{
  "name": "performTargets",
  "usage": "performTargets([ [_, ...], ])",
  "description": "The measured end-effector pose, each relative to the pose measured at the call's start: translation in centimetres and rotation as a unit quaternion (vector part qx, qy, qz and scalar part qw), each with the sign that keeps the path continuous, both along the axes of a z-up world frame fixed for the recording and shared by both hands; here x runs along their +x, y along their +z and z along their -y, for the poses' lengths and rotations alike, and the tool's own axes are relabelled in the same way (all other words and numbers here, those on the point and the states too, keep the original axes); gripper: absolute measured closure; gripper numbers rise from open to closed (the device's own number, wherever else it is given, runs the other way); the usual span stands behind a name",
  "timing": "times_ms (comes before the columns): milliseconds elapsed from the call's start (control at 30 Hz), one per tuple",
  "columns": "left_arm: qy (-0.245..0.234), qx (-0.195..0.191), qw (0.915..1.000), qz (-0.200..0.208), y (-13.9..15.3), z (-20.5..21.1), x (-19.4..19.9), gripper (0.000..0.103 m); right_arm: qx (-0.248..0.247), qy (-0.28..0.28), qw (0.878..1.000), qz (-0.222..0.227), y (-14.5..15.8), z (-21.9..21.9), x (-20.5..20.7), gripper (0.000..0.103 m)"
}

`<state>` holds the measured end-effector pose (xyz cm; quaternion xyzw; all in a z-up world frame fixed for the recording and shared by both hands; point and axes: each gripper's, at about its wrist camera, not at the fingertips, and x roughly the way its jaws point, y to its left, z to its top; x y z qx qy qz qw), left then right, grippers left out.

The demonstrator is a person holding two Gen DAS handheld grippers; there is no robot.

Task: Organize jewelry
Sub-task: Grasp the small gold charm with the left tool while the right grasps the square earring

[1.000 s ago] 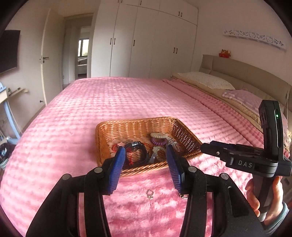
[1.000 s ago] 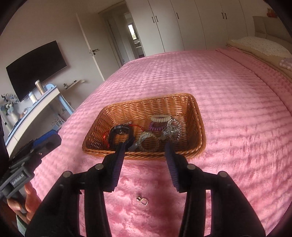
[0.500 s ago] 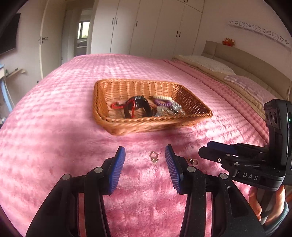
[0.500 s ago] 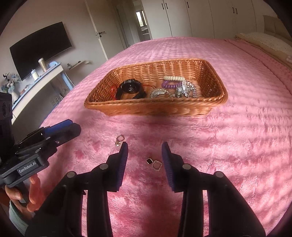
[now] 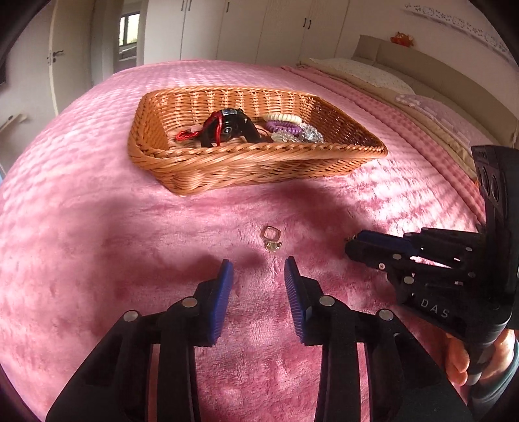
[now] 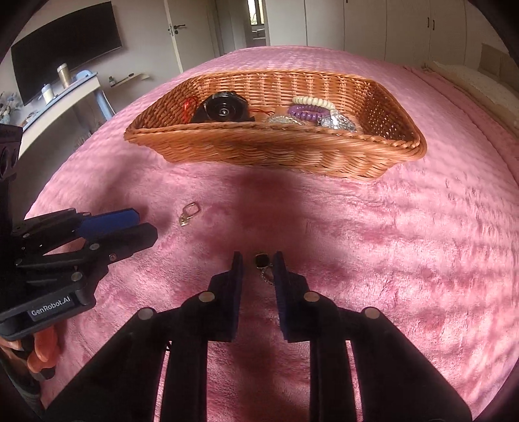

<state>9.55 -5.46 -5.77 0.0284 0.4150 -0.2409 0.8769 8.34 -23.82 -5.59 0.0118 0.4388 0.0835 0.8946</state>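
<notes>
The small gold clasp earring [image 5: 271, 239] lies lengthwise ahead of the left gripper [image 5: 258, 271], fingers narrowing, nothing between. The right gripper [image 6: 257, 261] fingers are closing around a black-stone earring [image 6: 261, 260] (chain trailing back) on the pink bed [image 6: 389, 233].

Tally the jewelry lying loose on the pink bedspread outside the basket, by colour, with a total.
Gold-coloured earring: 1
Black-stone earring, between the closing pads of the right hand-held gripper: 1
Total: 2

Wardrobe [image 5: 246, 29] – pillow [image 5: 366, 73] – television [image 6: 68, 48]
</notes>
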Motion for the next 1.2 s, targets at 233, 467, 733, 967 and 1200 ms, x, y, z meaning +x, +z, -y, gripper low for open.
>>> performTargets([
  [233,-0.001,0.032,0.9995,-0.002,-0.5,1.7,1.2,0.075,0.04,-0.004,0.999,-0.011,-0.2,1.8,0.3,0.089],
  [467,0.001,0.054,0.9985,-0.001,-0.9,3.1,2.5,0.075,0.066,0.004,0.998,0.003,0.4,2.2,-0.2,0.089],
  [733,0.004,0.054,0.9985,0.012,-1.0,3.0,2.3,0.089,0.111,-0.011,0.994,0.006,0.9,5.4,-0.5,0.086],
  [967,0.008,0.044,0.9988,0.018,-0.9,2.7,2.0,0.09,0.076,0.015,0.997,0.019,1.2,3.6,-1.1,0.061],
  [1200,0.011,0.028,0.9994,0.015,-0.9,1.9,1.5,0.094,-0.013,0.052,0.998,0.017,0.2,0.0,-1.0,0.061],
])
